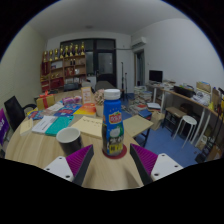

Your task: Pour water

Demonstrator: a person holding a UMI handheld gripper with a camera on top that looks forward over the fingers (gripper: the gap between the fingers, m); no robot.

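The gripper (112, 160) is spread wide, its pads (79, 158) at either side of a bottle (114, 124) with gaps showing. The bottle stands upright on the table (40, 148), between the fingers. A cup (69, 138) sits near on the left, just beside the left finger.

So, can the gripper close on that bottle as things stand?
Probably yes: the bottle stands upright between the open gripper's fingers, gaps on both sides, nothing between. The cup sits clear beside it.
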